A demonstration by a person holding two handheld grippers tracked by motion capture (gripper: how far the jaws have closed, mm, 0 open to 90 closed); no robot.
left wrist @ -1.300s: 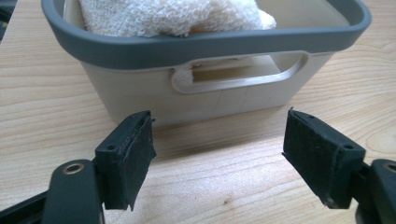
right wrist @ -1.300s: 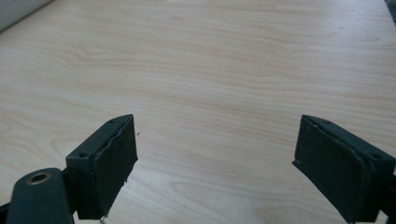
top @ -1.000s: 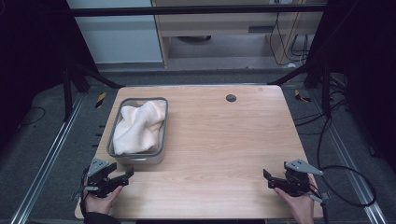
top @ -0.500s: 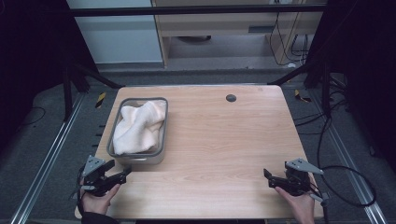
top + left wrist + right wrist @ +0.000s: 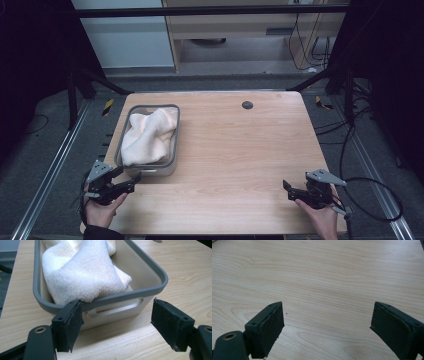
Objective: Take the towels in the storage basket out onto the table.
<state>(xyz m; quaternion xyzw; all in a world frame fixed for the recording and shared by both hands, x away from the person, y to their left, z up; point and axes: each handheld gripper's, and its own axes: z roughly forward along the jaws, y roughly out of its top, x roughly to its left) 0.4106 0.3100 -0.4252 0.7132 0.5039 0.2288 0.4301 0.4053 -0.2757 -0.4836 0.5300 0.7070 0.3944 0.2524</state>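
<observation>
A grey-rimmed, pale tray (image 5: 175,142) stands on the left half of the wooden table (image 5: 240,150). A crumpled white towel (image 5: 147,135) lies inside it. My left gripper (image 5: 127,179) is open at the front left corner, just short of the tray's near end wall. In the left gripper view, its open jaws (image 5: 117,315) frame that wall and its handle slot, with the towel (image 5: 82,272) bulging over the rim (image 5: 140,291). My right gripper (image 5: 288,191) is open near the front right corner, its jaws (image 5: 327,320) over bare wood (image 5: 324,277).
A small dark round hole (image 5: 247,105) sits near the table's far edge. Cables (image 5: 370,190) trail over the floor to the right. Metal rails (image 5: 45,180) run along the floor on both sides of the table.
My left gripper has shifted slightly to the left at the front corner, staying open. The right gripper, the tray and the towel have not moved.
</observation>
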